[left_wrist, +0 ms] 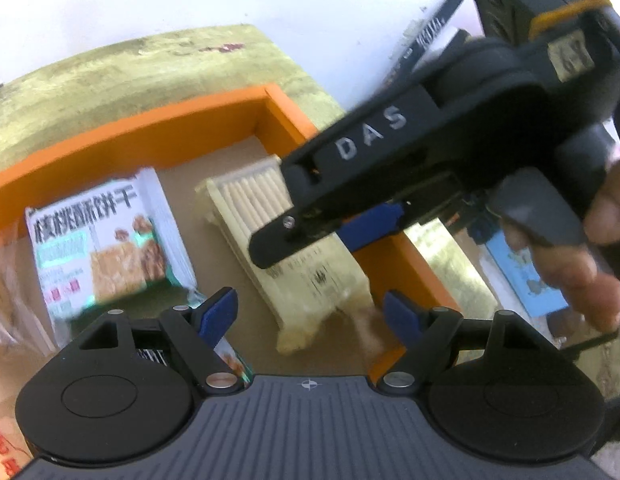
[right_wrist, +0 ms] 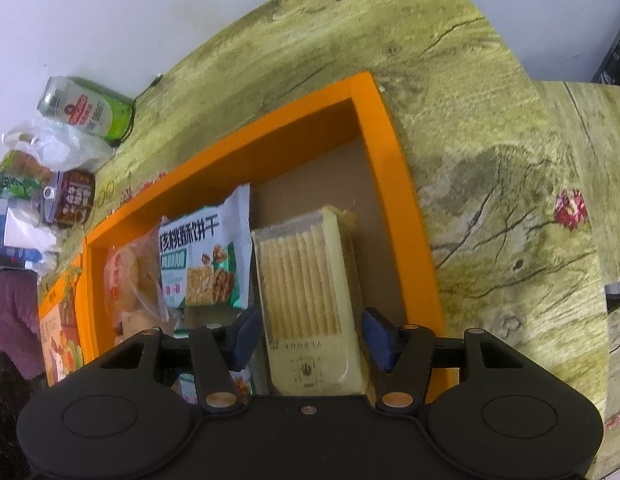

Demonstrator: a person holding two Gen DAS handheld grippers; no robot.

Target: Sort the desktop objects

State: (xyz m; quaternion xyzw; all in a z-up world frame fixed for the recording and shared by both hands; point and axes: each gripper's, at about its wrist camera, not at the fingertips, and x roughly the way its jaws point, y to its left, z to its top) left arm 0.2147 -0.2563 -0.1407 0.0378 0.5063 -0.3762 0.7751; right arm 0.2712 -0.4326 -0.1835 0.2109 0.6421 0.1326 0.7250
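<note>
Crackers (right_wrist: pixel 310 300) lie inside the orange tray (right_wrist: pixel 390 152), between your right gripper's (right_wrist: pixel 310 338) parted jaws; left gripper (left_wrist: pixel 310 316) gapes at six o'clock. Closing crookedly could crush biscuits or nudge the walnut packet (right_wrist: pixel 205 264) at nine o'clock.

"DAS" is printed in white letters along the black arm of the right gripper (left_wrist: pixel 310 236), as seen from the left wrist. Big Chinese characters, 核桃酥饼干, are shown on the white-and-green snack packet (right_wrist: pixel 205 256) in the orange box (right_wrist: pixel 374 128). On the pale cracker pack (right_wrist: pixel 310 300), a small upside-down word is printed that looks like "YLSOGA", though it can't be read for sure. Labels on the cans (right_wrist: pixel 83 106) are too blurry.
</note>
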